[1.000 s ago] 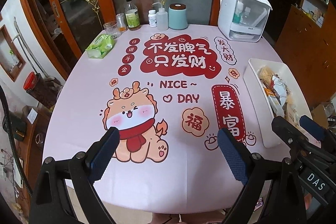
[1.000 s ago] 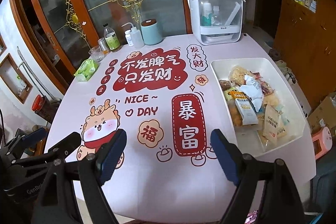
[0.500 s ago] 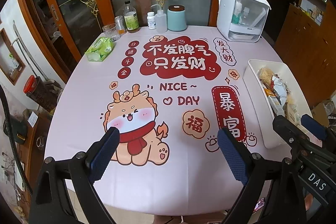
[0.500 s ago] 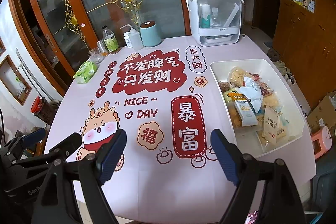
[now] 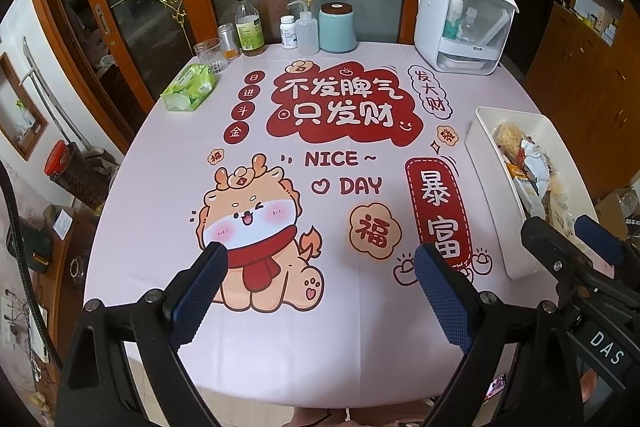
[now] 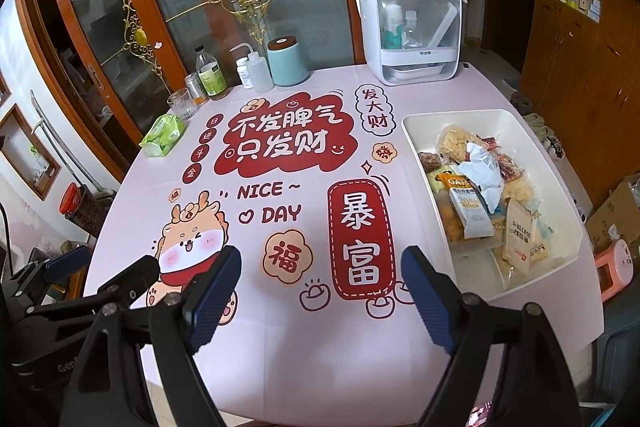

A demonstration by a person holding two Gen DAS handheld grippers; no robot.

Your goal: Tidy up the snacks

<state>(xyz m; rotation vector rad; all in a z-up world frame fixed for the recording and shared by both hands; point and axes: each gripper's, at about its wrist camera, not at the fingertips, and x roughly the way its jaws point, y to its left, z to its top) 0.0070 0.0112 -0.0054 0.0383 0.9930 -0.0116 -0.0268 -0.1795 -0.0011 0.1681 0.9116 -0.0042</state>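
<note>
Both tools are hovering above the near table edge: left gripper (image 5: 318, 285) and right gripper (image 6: 320, 287), jaws standing apart, holding nothing. All snack packets (image 6: 480, 195) are lying heaped in the white bin (image 6: 412, 131) at the table's right side. Judgement: fits packets gathered or awaiting sorting.

L: my left gripper (image 5: 320, 291) level, jaws spread wide, holding nothing | R: my right gripper (image 6: 322, 293) alongside it, jaws equally wide, nothing held
</note>
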